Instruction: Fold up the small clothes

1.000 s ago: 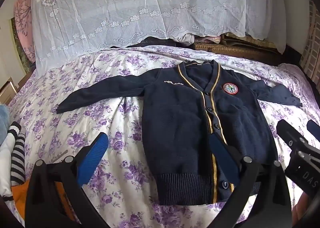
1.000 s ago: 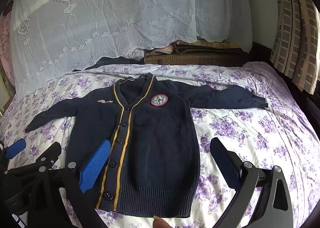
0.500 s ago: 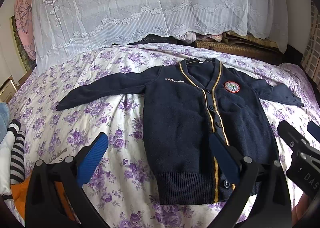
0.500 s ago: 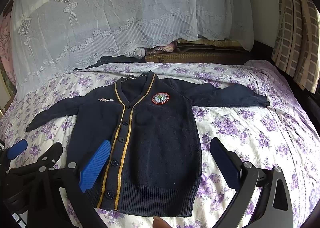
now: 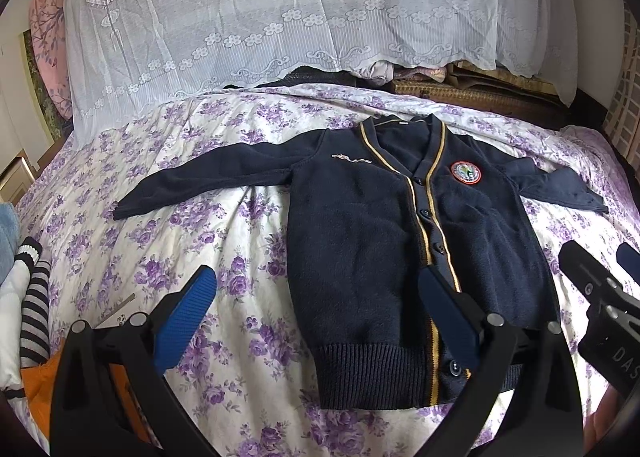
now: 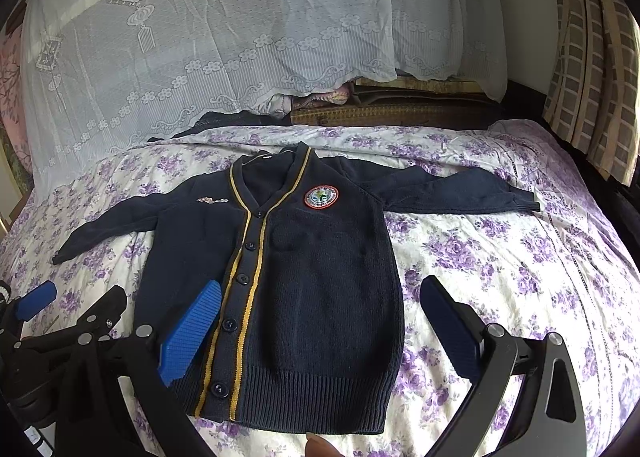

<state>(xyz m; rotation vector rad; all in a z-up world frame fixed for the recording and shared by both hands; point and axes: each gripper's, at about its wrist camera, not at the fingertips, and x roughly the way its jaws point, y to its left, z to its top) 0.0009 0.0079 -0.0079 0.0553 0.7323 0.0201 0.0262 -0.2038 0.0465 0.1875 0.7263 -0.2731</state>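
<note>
Navy cardigan [image 6: 320,277] lengthwise, collar away

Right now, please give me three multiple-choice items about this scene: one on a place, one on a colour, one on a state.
1. Where does the cardigan lie?
A. on the flowered bedspread
B. on a chair
C. on the floor

2. What colour are the stripes along its buttons?
A. white
B. yellow
C. green

3. How are its sleeves?
A. folded over the chest
B. rolled up
C. spread out to both sides

Answers:
1 A: purple flowers surround it.
2 B: yellow lines flank the buttons.
3 C: each sleeve reaches sideways, flat.
</note>
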